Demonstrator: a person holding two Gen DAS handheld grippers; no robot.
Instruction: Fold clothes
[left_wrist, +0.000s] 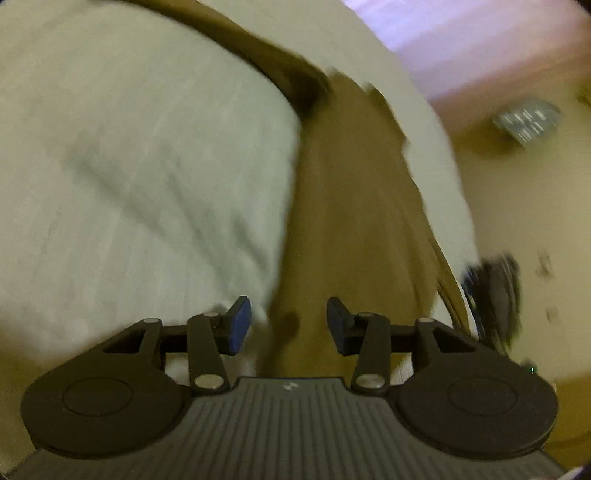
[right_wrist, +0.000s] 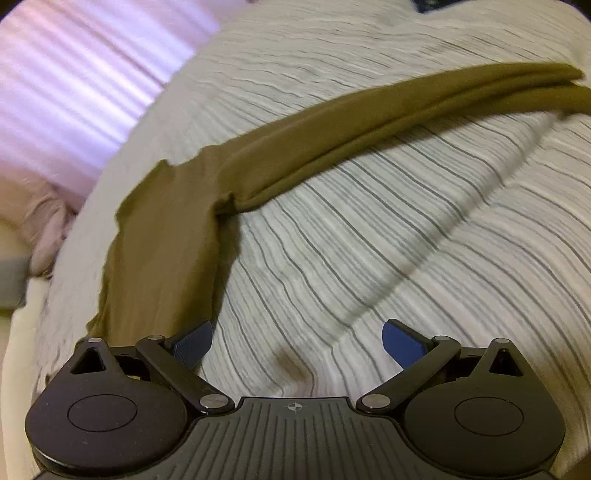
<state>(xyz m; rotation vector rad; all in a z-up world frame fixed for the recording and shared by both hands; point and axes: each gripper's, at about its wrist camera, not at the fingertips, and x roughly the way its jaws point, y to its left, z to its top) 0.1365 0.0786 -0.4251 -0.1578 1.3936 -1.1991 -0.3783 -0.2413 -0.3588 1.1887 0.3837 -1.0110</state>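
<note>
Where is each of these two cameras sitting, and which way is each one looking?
Left wrist view: sits on the left gripper, looking forward and down past its open blue pads at the brown garment on the striped bedcover; only the gripper shows, no hand.
Right wrist view: sits on the right gripper, looking down over the striped bedcover, the brown garment to its left; its jaws are wide open, with only the gripper showing.
Shared: the same garment, the same bedcover and the pinkish curtain.
</note>
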